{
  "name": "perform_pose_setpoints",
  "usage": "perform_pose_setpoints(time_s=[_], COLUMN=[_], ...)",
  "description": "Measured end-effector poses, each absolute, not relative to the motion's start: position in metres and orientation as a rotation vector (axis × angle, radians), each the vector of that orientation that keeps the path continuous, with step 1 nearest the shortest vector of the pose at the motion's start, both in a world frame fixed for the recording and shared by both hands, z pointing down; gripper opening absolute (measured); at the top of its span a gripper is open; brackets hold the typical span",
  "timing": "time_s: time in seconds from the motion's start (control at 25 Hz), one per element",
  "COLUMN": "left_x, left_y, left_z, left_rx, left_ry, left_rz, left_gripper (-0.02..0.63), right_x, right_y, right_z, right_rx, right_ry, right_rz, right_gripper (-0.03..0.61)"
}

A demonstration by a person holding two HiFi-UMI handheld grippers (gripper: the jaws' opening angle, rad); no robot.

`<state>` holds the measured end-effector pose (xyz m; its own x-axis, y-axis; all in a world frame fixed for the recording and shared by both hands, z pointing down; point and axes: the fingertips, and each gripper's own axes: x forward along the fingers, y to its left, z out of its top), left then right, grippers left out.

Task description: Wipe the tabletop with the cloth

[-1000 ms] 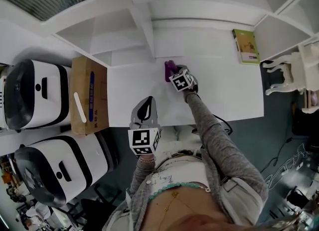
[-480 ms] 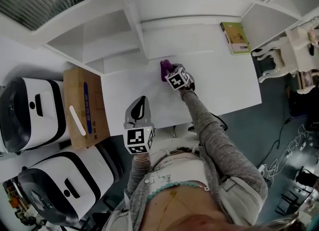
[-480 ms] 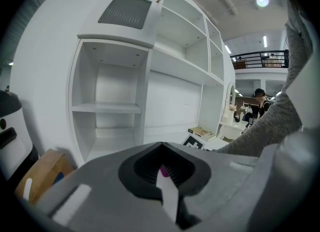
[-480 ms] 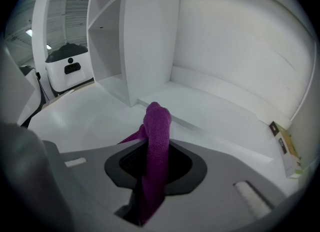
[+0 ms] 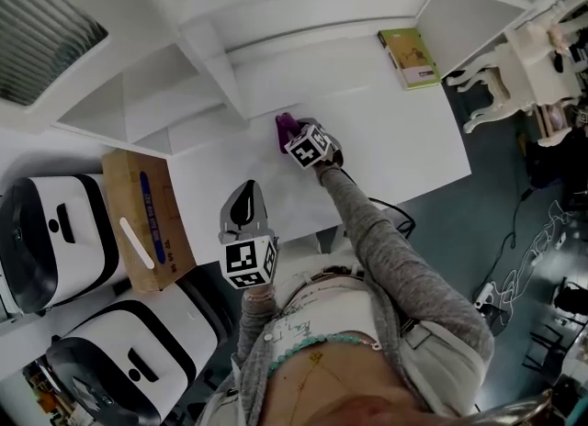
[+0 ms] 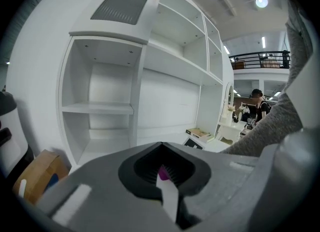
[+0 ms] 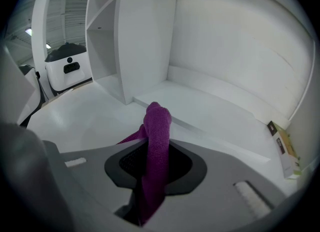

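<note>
Right tongs (image 7: 156, 163) pinching cloth (image 7: 157, 126), bunched, at rear of counter (image 5: 404, 140), near shelf post (image 5: 225, 80). Left tongs (image 6: 169, 191) pressed together, empty, at front edge. Risk: drag pulls bunched cloth from pinch; cloth snags on post.

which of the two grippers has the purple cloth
The right gripper, out over the white tabletop, is shut on the purple cloth. The left gripper has its jaws together with nothing between them.
</note>
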<state>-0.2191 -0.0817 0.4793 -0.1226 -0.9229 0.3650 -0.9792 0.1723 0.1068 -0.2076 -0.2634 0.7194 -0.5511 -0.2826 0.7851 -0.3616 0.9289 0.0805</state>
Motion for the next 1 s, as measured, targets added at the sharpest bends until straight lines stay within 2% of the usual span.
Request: perform_pose_setpoints(time_s=[1.0], left_x=[-0.107], left_y=[-0.172], left_z=[0.485], left_rx=[1.831], left_ry=[-2.029], left_rz=[0.301], left_gripper=[0.000], right_x=[-0.117], right_y=[-0.326], right_z=[0.721], right_rx=[0.401], right_ry=[-2.216], right_rz=[0.156], right_gripper=[0.098])
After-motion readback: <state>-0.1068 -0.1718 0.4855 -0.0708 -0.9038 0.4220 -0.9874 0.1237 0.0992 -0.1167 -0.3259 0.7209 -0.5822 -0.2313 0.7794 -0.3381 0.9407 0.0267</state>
